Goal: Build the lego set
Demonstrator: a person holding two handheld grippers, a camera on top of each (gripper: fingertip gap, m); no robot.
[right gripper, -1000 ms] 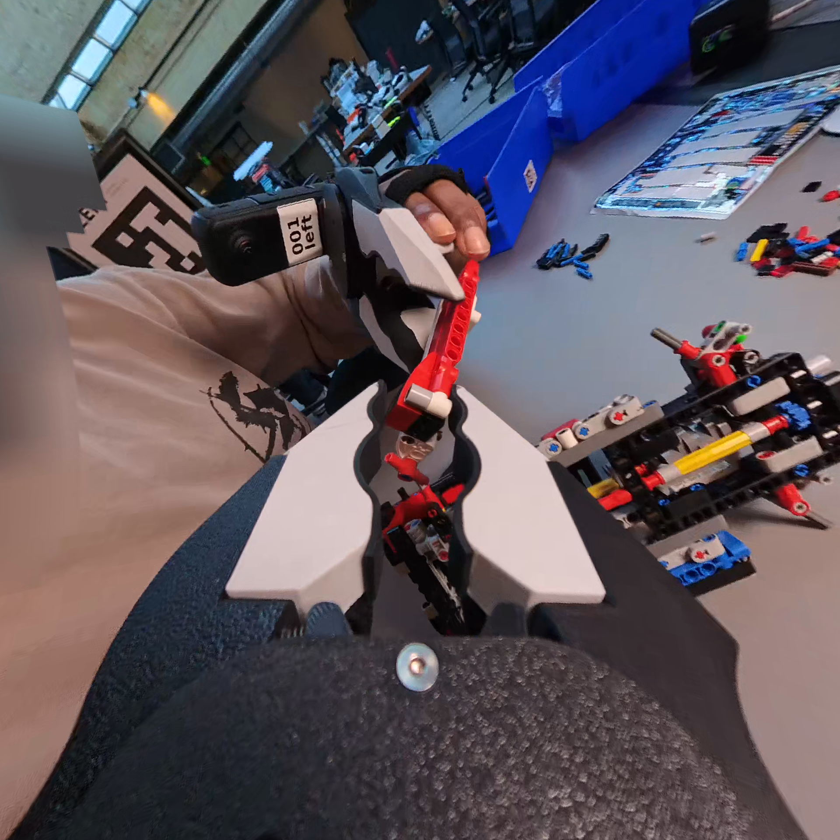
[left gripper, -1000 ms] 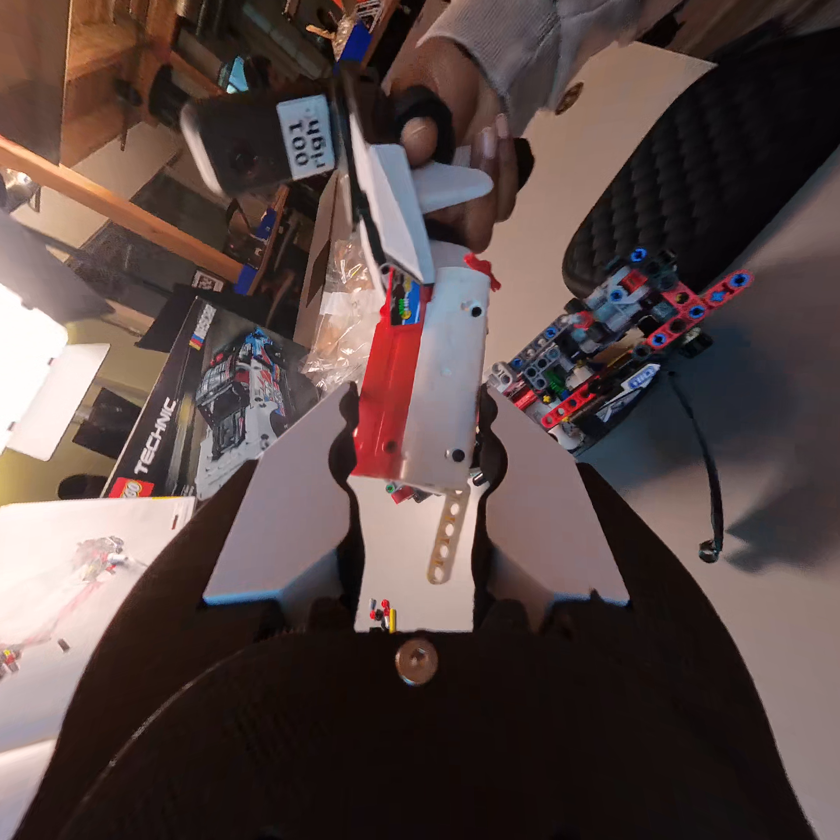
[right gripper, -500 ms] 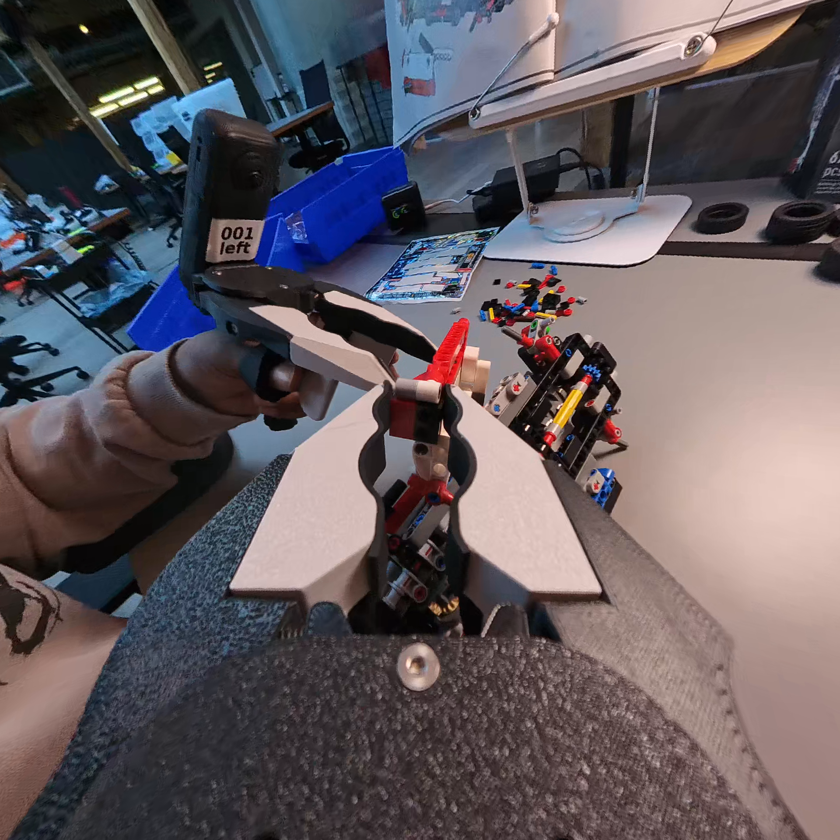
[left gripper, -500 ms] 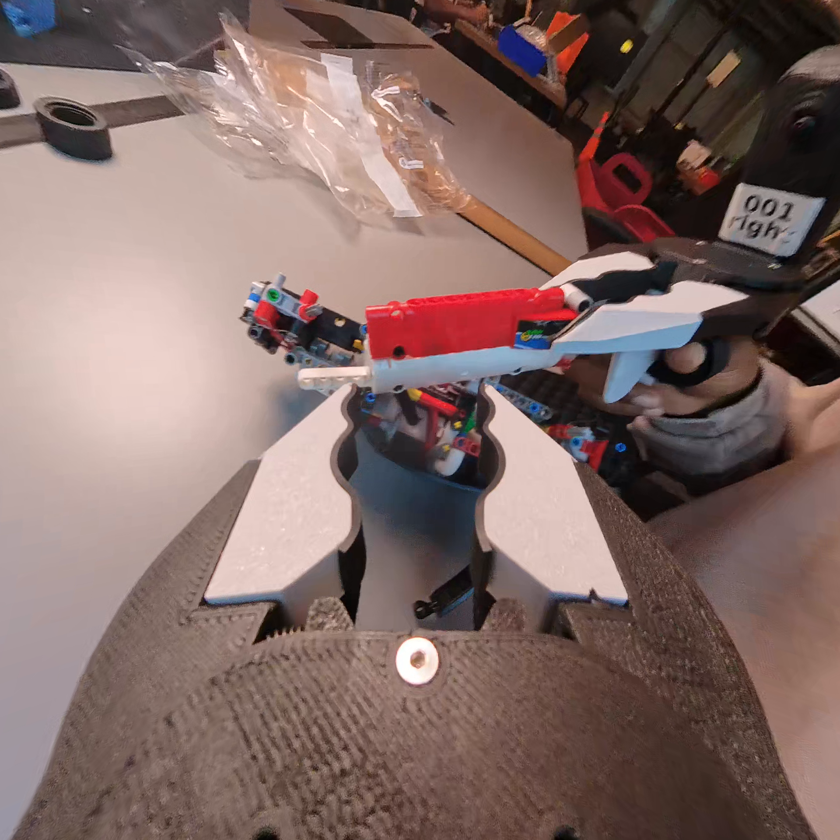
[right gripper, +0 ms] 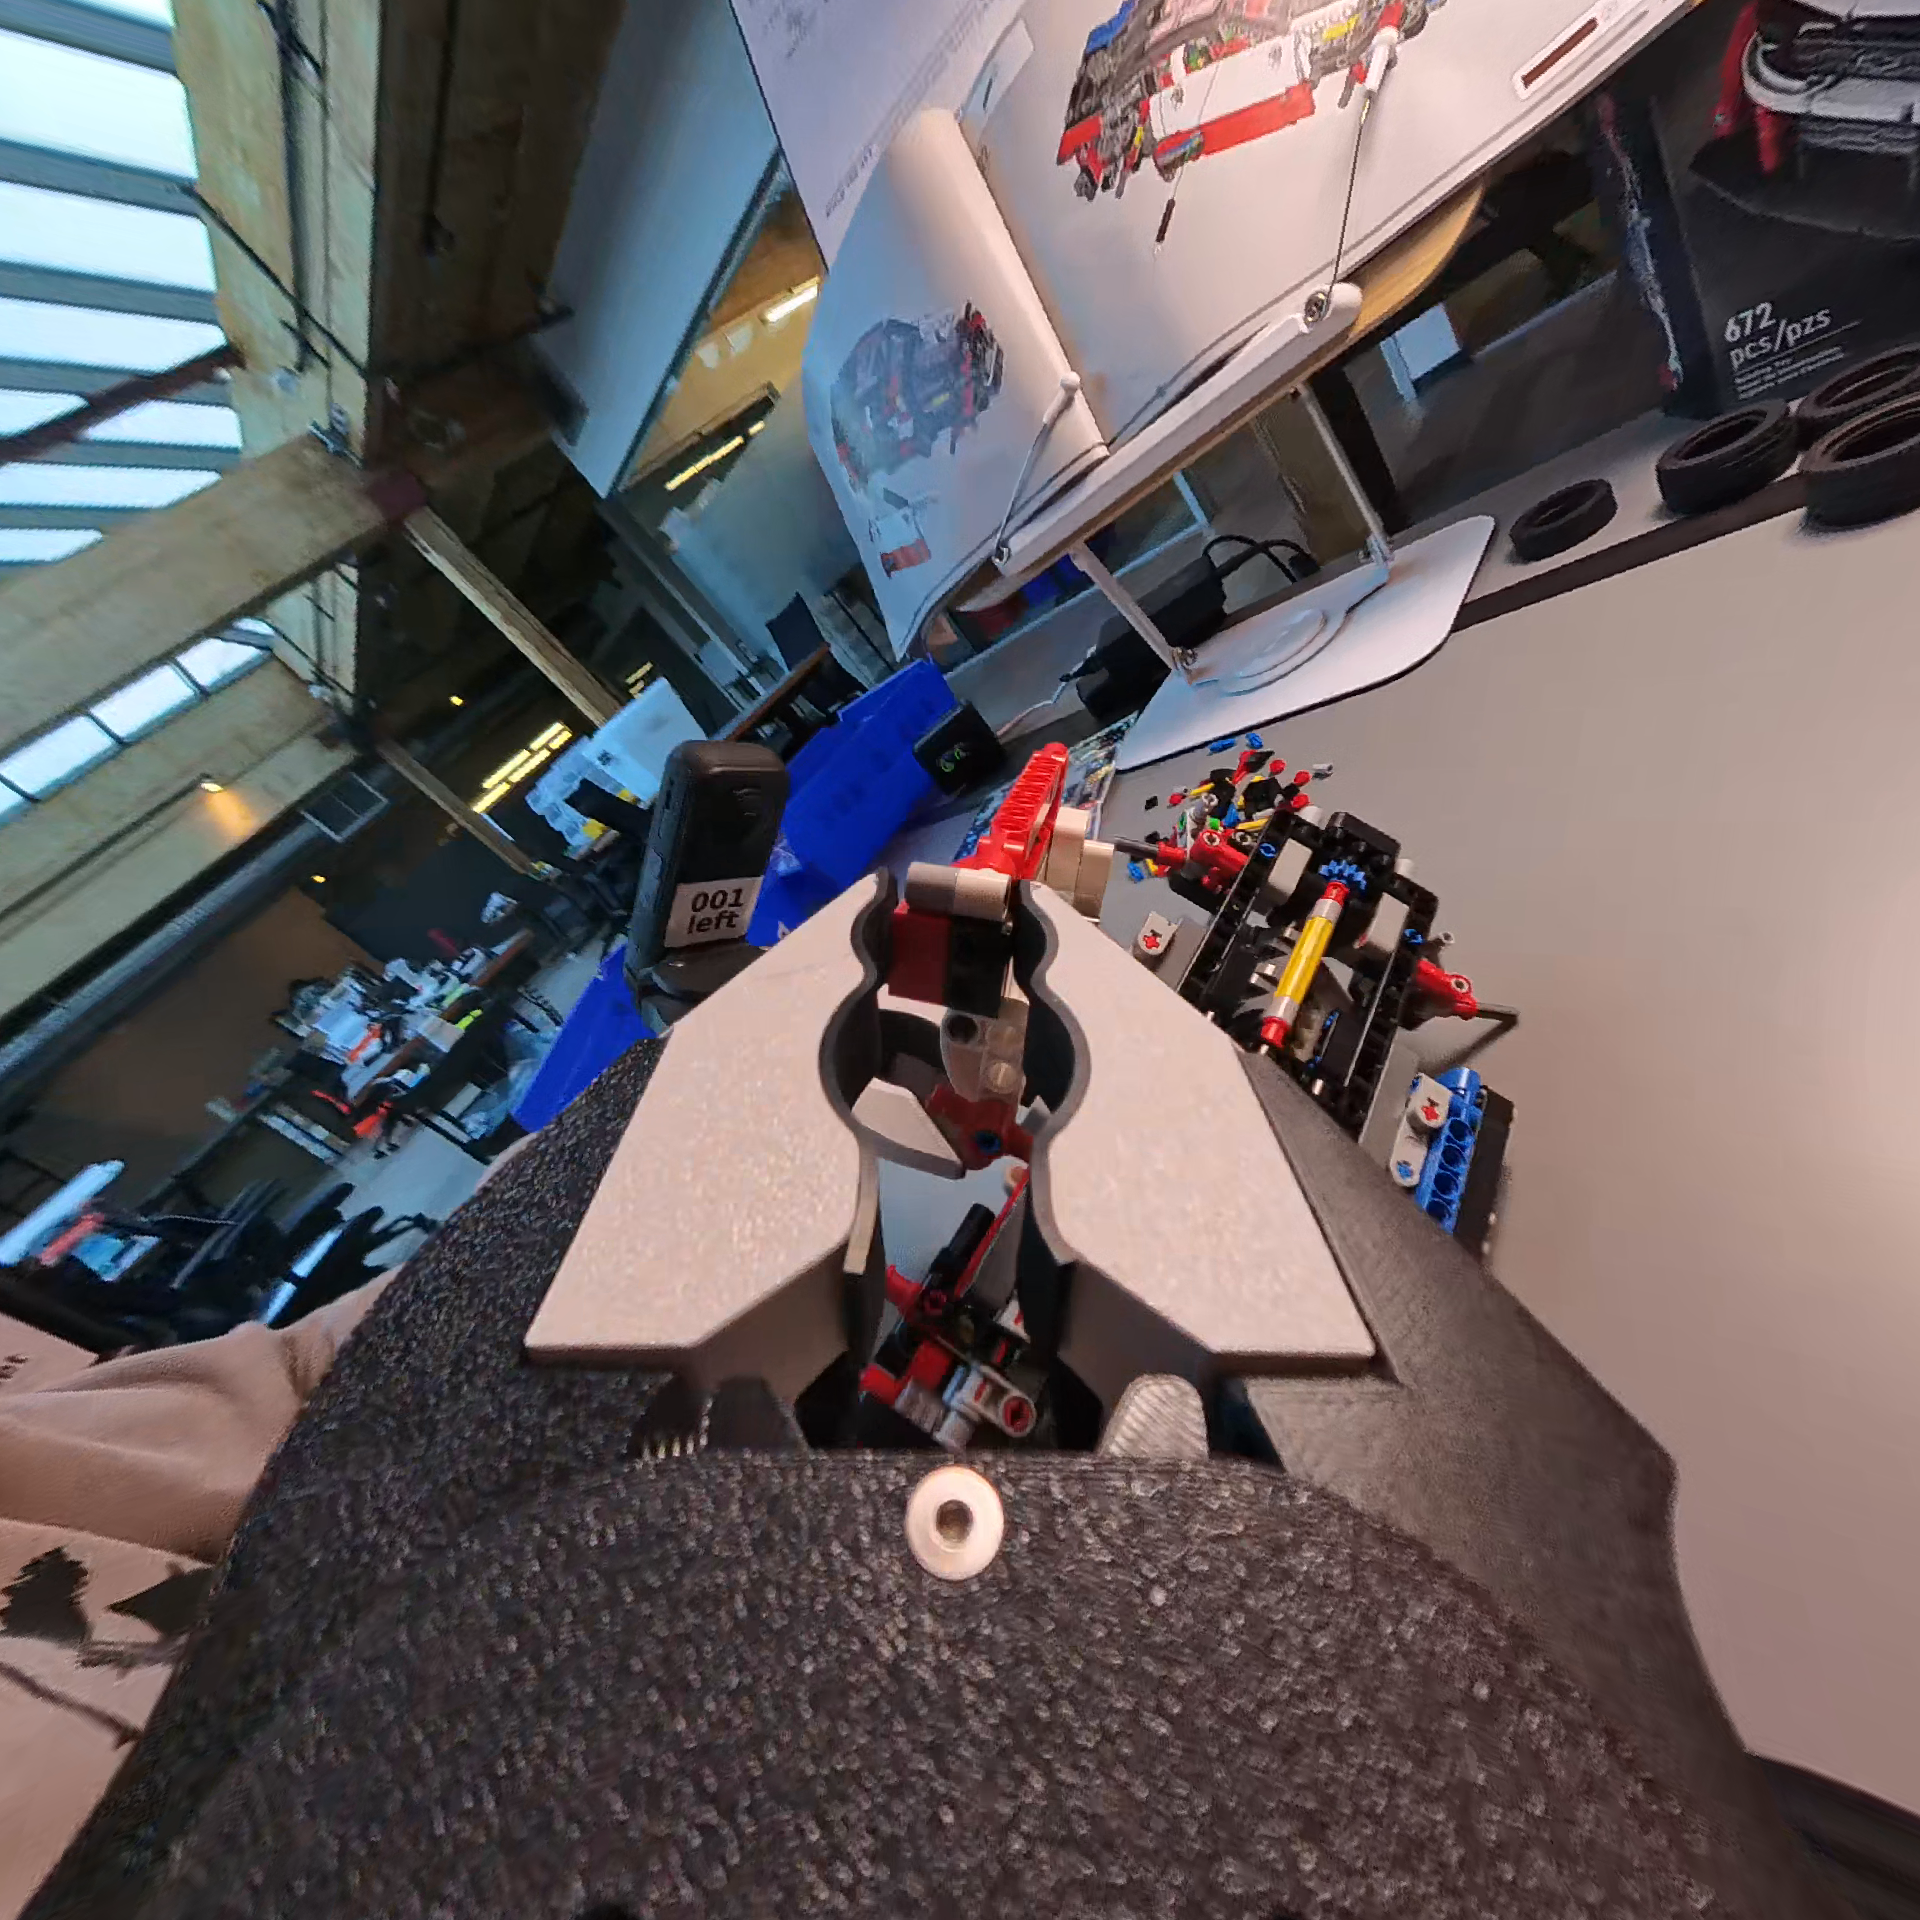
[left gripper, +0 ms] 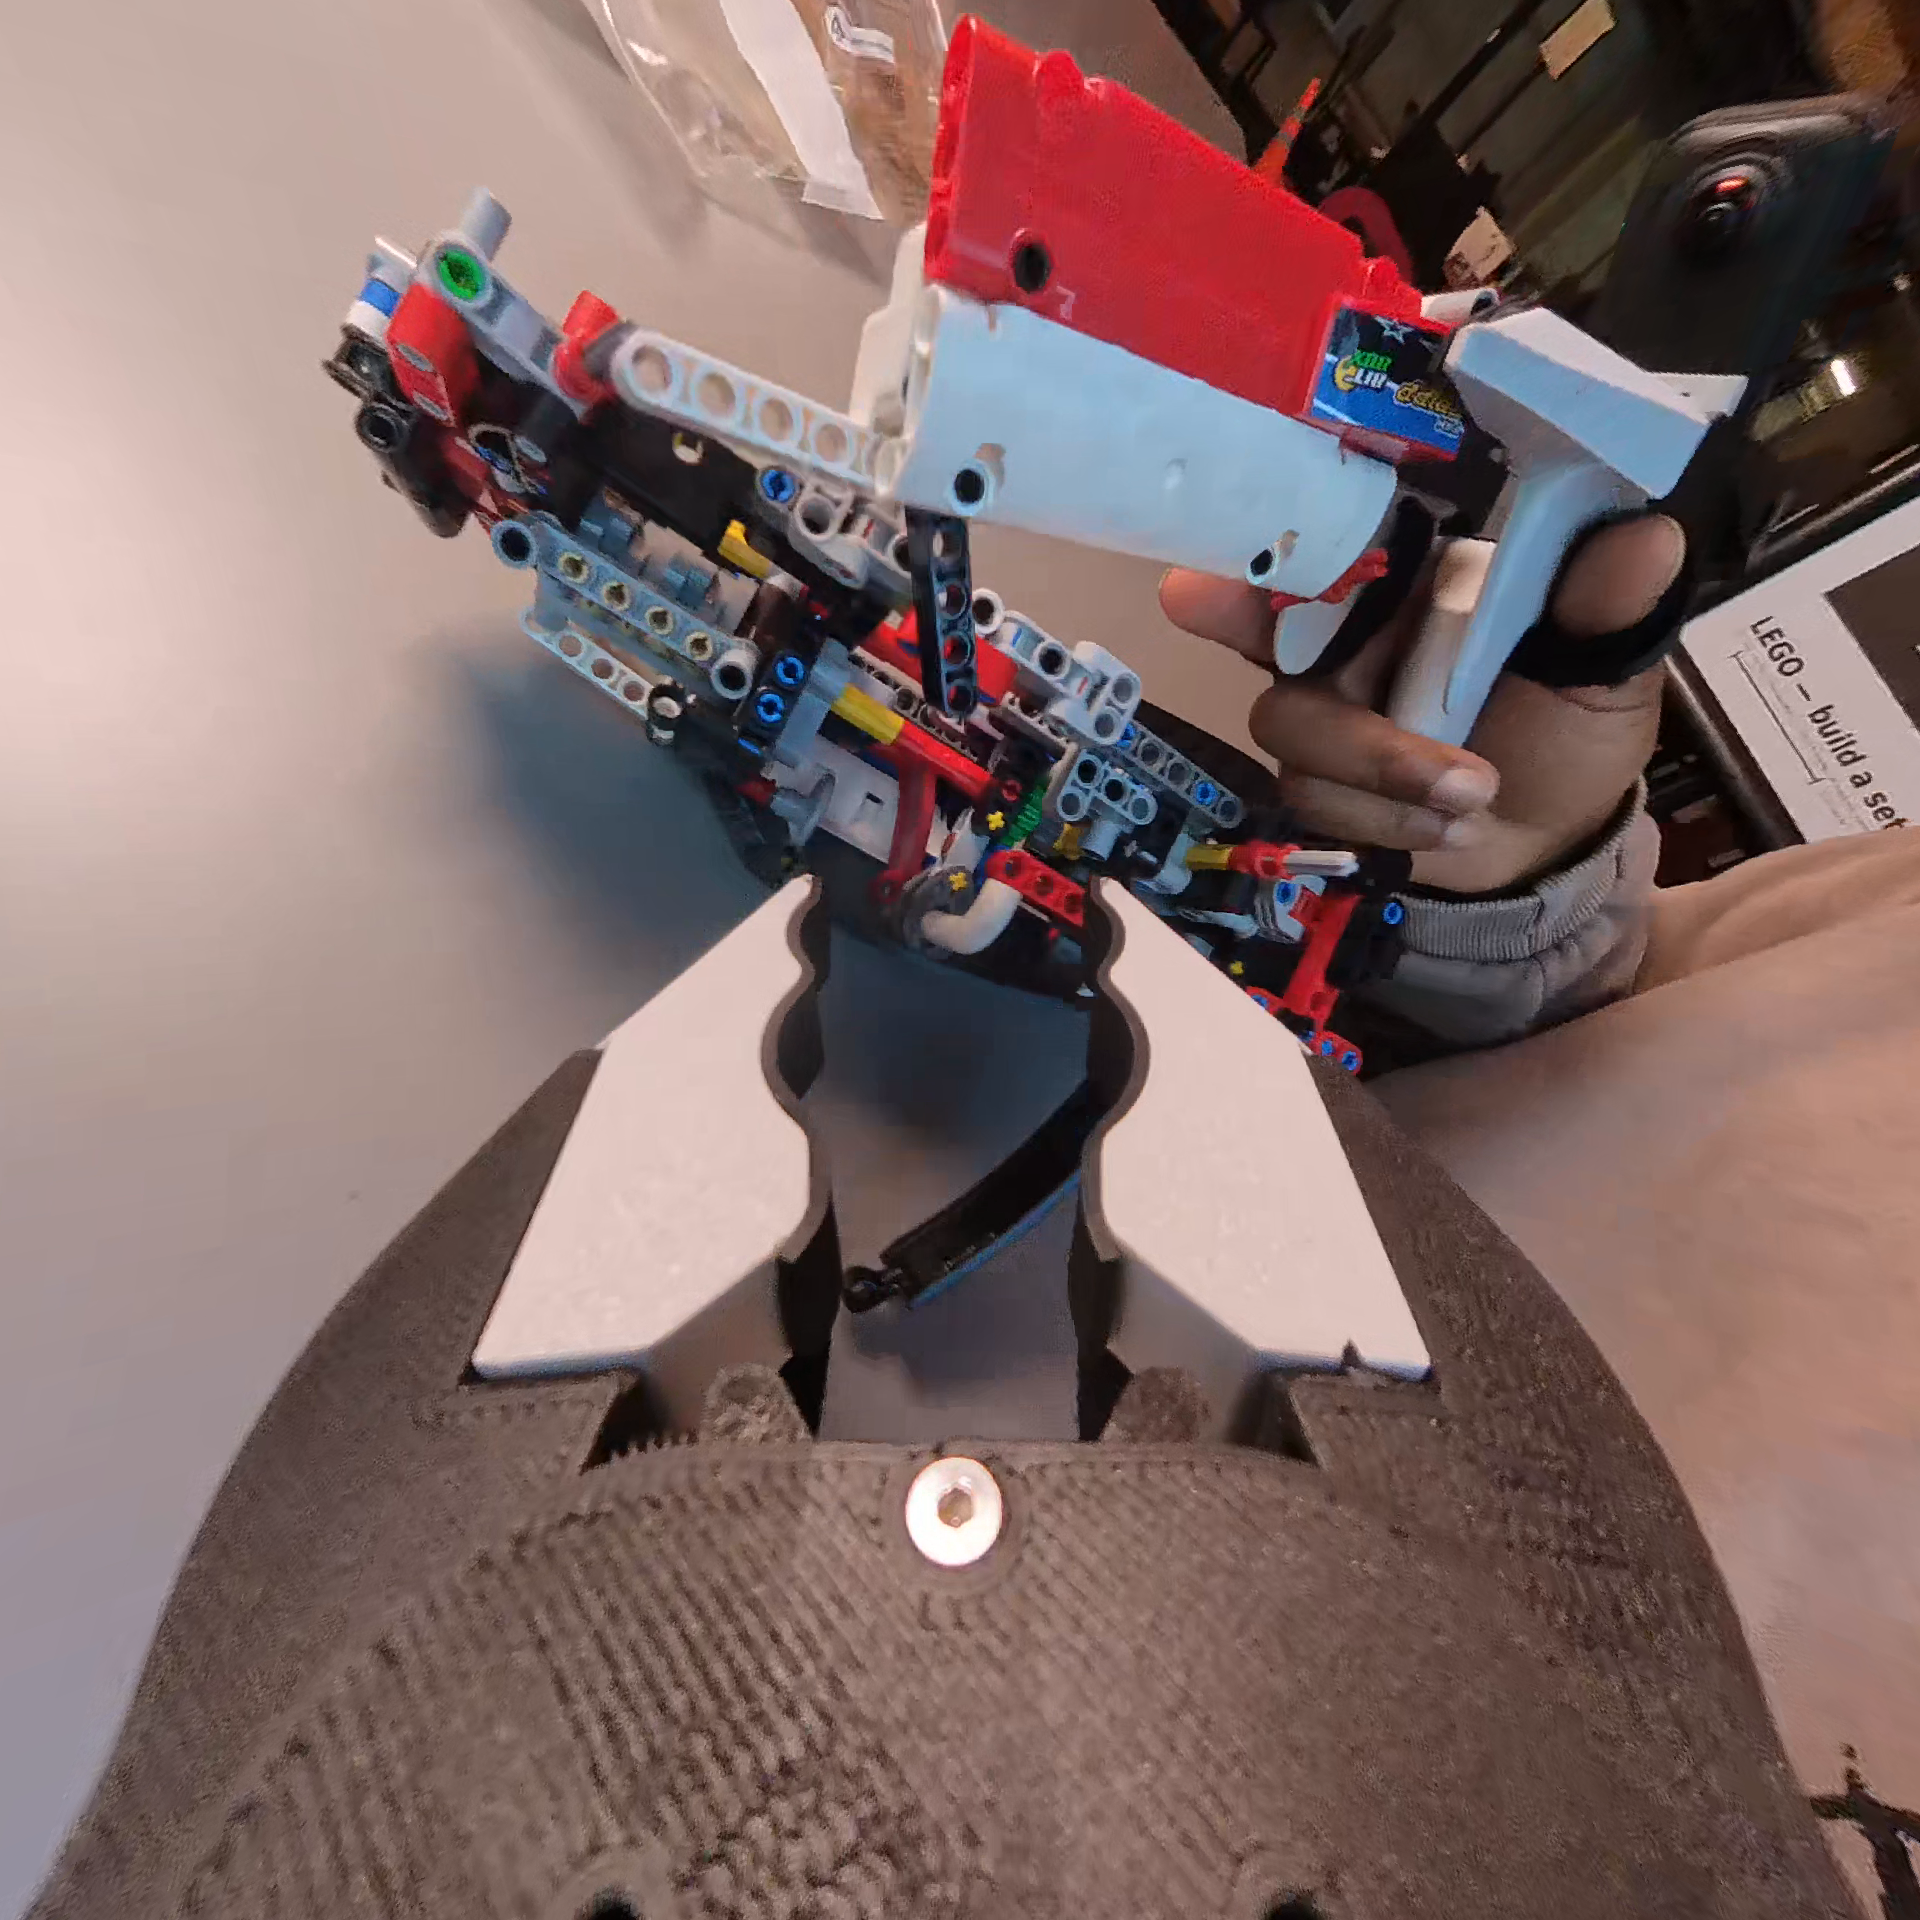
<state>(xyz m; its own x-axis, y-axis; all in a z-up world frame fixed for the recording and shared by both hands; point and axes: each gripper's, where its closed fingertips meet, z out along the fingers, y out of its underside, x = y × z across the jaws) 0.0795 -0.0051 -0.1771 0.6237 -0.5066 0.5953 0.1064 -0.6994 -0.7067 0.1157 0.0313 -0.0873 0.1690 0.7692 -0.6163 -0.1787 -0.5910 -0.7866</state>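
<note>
Right gripper (right gripper: 954, 914) clamps the red-and-white body panel (left gripper: 1132, 374), held in the air over the chassis build (left gripper: 831, 707) on the grey table (left gripper: 208, 727). Left gripper (left gripper: 954, 914) gapes apart, holding nothing (a black strip lies beneath it).

Grey table (right gripper: 1714, 831), skylit workshop hall behind

A grey table (right gripper: 1714, 935) carries a lego chassis (right gripper: 1320, 956), loose pieces (right gripper: 1226, 779), black tyres (right gripper: 1725, 457) and a white stand base (right gripper: 1340, 623).
</note>
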